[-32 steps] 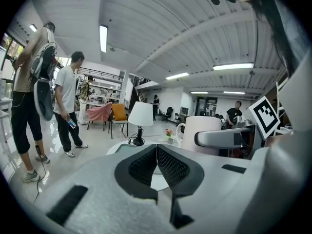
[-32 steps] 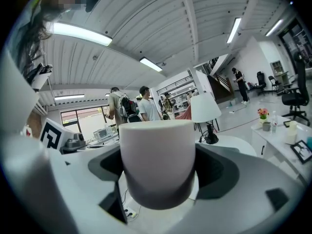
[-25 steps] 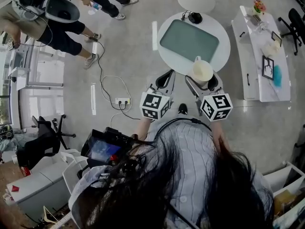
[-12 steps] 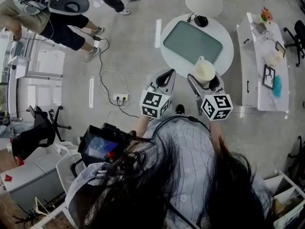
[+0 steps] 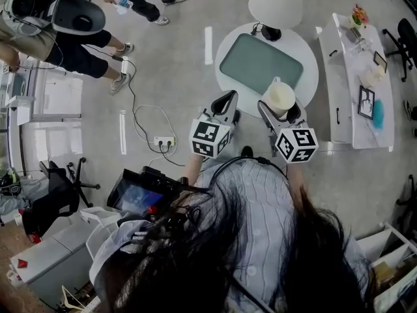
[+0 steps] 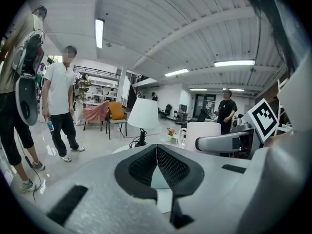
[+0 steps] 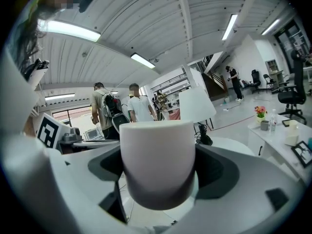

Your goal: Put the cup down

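A white cup (image 5: 279, 97) with a handle is held upright between the jaws of my right gripper (image 5: 281, 113), over the near edge of a round white table (image 5: 307, 52). In the right gripper view the cup (image 7: 157, 165) fills the gap between the jaws. My left gripper (image 5: 225, 102) hangs beside it to the left, over the floor, its jaws closed together with nothing in them. In the left gripper view the cup (image 6: 203, 132) stands at the right, behind the shut left gripper (image 6: 157, 167).
A green mat (image 5: 260, 60) covers the round table, with a lamp (image 5: 275, 4) at its far edge. A long white side table (image 5: 344, 70) with small items stands at the right. A power strip (image 5: 163, 141) and cable lie on the floor. People (image 5: 58, 25) stand at the far left.
The head camera's view has drifted slightly; both grippers and the cup keep nearly the same place by the table's near edge.
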### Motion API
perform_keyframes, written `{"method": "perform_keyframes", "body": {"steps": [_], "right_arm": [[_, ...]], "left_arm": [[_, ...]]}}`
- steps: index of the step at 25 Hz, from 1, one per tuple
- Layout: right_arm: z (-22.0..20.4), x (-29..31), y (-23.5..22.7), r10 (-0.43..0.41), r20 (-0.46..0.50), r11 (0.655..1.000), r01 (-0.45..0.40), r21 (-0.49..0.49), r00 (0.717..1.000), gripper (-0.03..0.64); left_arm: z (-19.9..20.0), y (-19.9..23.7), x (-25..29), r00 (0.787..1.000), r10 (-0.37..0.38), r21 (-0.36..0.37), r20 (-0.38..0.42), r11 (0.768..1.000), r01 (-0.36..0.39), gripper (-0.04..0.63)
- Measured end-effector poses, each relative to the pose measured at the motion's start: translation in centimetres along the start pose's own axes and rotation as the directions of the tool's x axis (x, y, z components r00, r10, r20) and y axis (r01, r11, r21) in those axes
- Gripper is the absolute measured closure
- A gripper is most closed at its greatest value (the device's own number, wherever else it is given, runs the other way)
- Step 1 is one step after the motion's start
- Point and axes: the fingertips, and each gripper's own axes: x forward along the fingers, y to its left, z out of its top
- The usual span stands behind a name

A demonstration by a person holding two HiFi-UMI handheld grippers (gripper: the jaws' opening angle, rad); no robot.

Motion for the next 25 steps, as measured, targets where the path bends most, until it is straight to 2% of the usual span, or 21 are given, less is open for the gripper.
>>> {"method": "perform_keyframes", "body": {"steps": [11,19,25], "right_arm": [[-0.4,6.7,-3.4,-0.126,-0.027,0.991,0.127,0.046,0.992,0.196],[-1.2,10.6,-5.3,-0.205,-0.076,0.977,0.209,0.051,0.976,0.196],[-3.4,12.9,-6.6,-0.231,-0.128,0.969,0.24,0.052,0.964,0.196]], "left_arm": [[2.4,5.0,7.1,0.99,-0.127,0.038,-0.054,0.991,0.129,0.58],[2.3,6.9,11.2,0.967,-0.226,0.041,-0.121,0.972,0.232,0.58],[2.2,7.7,13.4,0.952,-0.266,0.053,-0.15,0.959,0.277,0.58]]}}
